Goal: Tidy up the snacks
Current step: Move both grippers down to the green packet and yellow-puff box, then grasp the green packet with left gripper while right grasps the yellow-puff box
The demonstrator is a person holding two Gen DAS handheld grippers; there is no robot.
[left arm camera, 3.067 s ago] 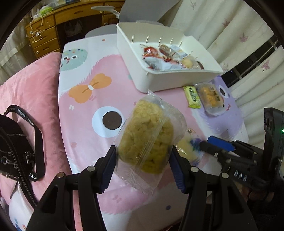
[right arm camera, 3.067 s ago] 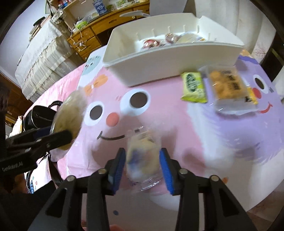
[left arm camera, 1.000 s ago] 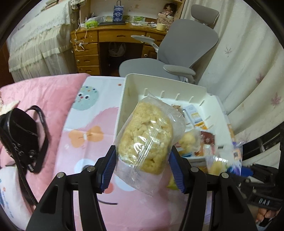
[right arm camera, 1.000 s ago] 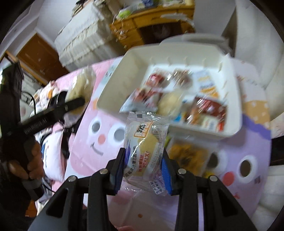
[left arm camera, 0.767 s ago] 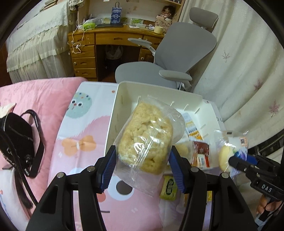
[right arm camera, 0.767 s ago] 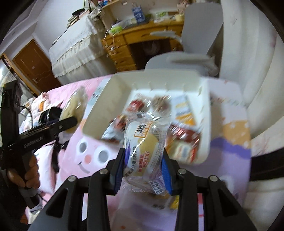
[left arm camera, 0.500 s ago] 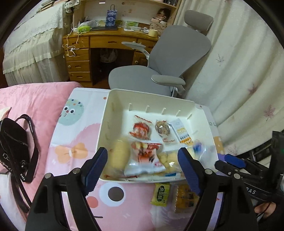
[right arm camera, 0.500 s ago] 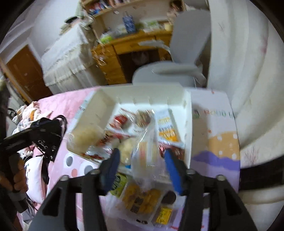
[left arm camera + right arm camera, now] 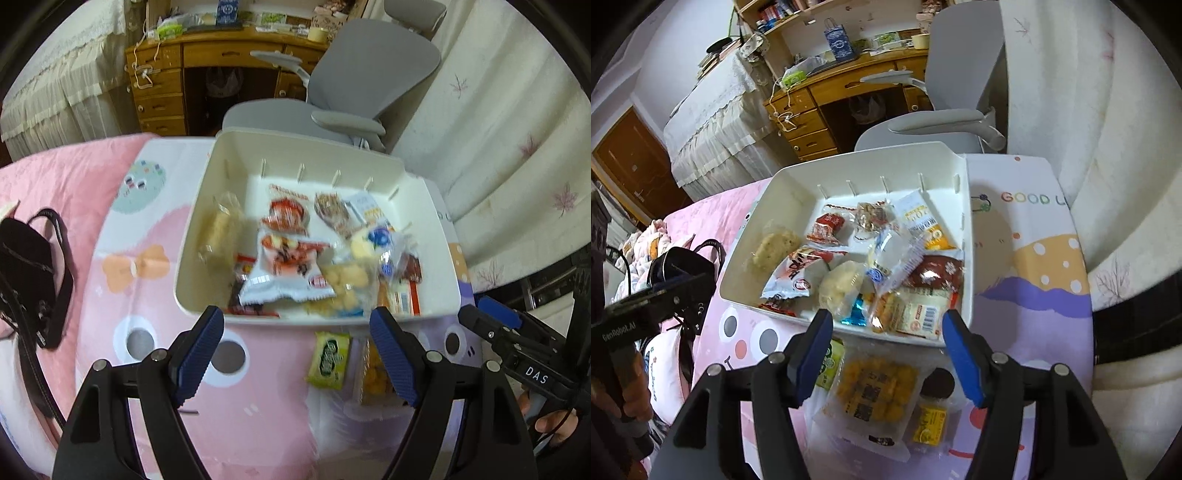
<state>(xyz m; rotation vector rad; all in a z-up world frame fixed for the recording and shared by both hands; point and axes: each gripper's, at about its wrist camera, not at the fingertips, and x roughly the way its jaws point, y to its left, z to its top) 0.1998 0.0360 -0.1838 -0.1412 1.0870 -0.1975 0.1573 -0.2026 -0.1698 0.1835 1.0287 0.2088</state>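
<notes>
The white bin (image 9: 195,236) stands on the cartoon-print cloth and holds several wrapped snacks. A clear bag of puffed rice cake (image 9: 221,232) (image 9: 772,243) lies at its left end. A bun packet with blue print (image 9: 373,240) (image 9: 886,258) lies on the pile toward the right. My left gripper (image 9: 293,317) hangs open over the bin's near wall, nothing between its pads. My right gripper (image 9: 886,321) also hovers at the near wall (image 9: 966,221), its jaws opening and empty. In front of the bin lie a green packet (image 9: 328,354) (image 9: 827,365) and a bag of yellow fried pieces (image 9: 875,387).
A small yellow packet (image 9: 929,421) lies beside the fried-pieces bag. A black bag (image 9: 26,266) rests on pink bedding to the left. Behind the bin stand a grey office chair (image 9: 369,74) and a wooden desk (image 9: 166,81). White curtains (image 9: 498,129) hang on the right.
Both grippers have opened and let go: the rice cake bag and the bun packet dropped into the bin. Both hands have drifted a little over the bin's near wall.
</notes>
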